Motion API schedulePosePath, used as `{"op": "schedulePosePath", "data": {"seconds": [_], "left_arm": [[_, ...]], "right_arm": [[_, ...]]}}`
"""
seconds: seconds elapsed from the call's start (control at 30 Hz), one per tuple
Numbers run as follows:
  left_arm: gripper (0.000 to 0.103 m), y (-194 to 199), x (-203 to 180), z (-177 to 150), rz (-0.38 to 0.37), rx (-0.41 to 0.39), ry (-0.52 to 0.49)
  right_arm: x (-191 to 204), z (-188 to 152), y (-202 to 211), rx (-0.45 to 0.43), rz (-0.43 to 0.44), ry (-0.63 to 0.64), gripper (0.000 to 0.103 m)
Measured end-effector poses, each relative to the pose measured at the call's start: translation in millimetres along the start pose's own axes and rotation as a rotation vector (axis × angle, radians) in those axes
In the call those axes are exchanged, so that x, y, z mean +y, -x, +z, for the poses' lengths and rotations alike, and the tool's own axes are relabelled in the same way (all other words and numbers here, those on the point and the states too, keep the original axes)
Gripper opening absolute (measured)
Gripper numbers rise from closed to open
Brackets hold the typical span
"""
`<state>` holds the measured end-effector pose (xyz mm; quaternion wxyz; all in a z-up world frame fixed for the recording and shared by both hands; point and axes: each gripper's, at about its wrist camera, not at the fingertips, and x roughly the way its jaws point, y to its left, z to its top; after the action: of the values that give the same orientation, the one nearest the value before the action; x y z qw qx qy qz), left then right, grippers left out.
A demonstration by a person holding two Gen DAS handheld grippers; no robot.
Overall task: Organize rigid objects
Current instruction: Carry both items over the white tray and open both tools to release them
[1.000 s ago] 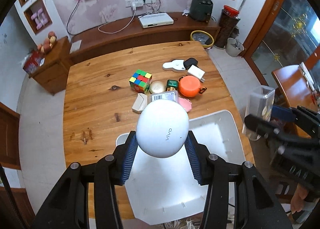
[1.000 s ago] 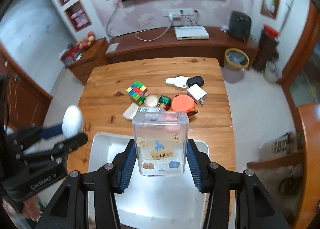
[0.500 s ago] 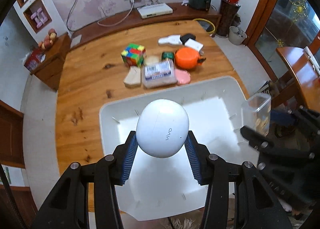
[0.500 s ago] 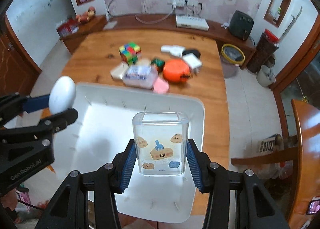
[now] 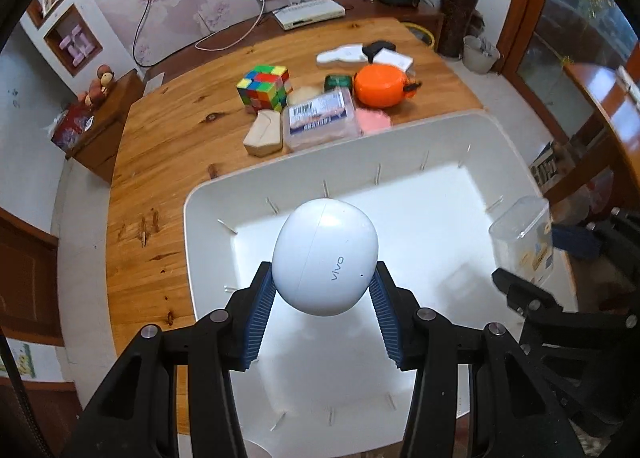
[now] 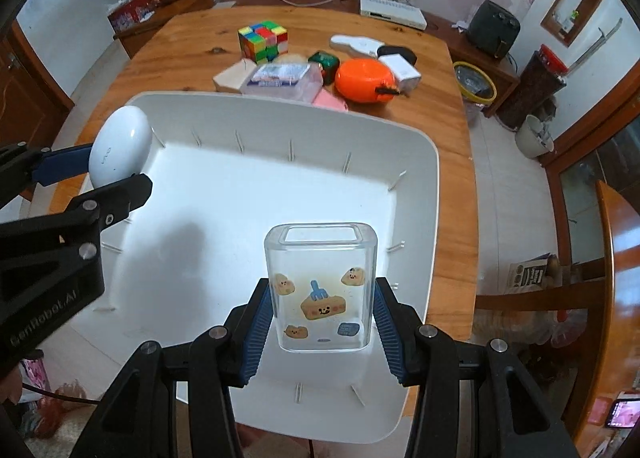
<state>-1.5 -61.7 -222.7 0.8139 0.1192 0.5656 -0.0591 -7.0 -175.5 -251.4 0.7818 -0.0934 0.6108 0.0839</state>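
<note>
Two rigid objects held above the white plastic bin [image 6: 416,161] on the wooden counter [image 5: 160,177].
Left tongs [image 5: 325,298] clamp a smooth, slippery white egg-shaped case [image 5: 326,256] at its widest girth; right tongs [image 6: 323,318] grip a light, stiff clear plastic box [image 6: 320,286] by its flat sides.

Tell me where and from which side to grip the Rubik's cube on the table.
Take the Rubik's cube from above, pads on two opposite flat side faces. It sits flat on the table, and its left and far faces look clear, while the beige box and the labelled plastic case lie close on the near side.
</note>
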Motion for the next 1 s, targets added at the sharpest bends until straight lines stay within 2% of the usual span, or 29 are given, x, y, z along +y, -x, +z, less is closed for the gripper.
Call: {"op": "schedulePosePath", "data": {"seconds": [0.4,0.47,0.77,0.9,1.0], "left_arm": [[0.052,-46,3,-19,-0.066,0.131,0.044],[0.052,-56,4,-23,-0.058,0.151,0.052],[0.052,-68,3,-32,-0.061,0.170,0.057],[0.052,-66,6,-31,-0.032,0.168,0.069],[0.053,-63,7,-29,-0.018,0.155,0.073]], "right_arm": [[3,-11,-44,0.115,-0.031,-0.002,0.050],[5,-12,-49,0.129,-0.035,0.002,0.050],[11,-14,-62,0.187,-0.057,0.023,0.051],[11,-12,-63,0.187,-0.066,0.029,0.069],[14,-12,-60,0.173,-0.073,0.045,0.069]]}}
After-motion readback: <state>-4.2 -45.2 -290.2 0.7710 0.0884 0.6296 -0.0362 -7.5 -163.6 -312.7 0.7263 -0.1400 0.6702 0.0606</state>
